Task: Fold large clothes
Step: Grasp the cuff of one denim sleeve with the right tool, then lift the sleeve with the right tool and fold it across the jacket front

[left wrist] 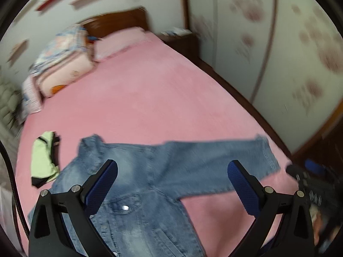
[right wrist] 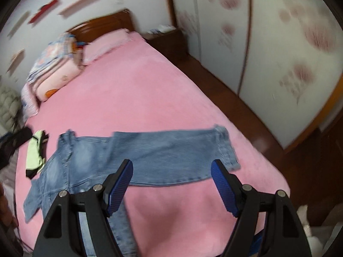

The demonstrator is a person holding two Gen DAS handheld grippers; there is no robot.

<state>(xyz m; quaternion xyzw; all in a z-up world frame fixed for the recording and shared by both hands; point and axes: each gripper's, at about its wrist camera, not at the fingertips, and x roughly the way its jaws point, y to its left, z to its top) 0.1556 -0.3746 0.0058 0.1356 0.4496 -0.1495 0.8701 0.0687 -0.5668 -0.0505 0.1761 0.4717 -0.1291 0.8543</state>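
A blue denim jacket (left wrist: 137,184) lies spread on the pink bed (left wrist: 139,98), front up, with one sleeve (left wrist: 214,160) stretched out to the right. My left gripper (left wrist: 171,169) is open and empty, hovering above the jacket's chest. In the right wrist view the jacket (right wrist: 90,160) lies at lower left with its sleeve (right wrist: 175,152) running right. My right gripper (right wrist: 171,169) is open and empty, above the sleeve's lower edge and the bare bed (right wrist: 171,209).
A light green and black garment (left wrist: 42,156) lies left of the jacket. Folded bedding and pillows (left wrist: 62,66) sit at the head of the bed. A wooden bedside table (left wrist: 182,40), a flowered wardrobe (left wrist: 278,42) and brown floor (right wrist: 235,107) are to the right.
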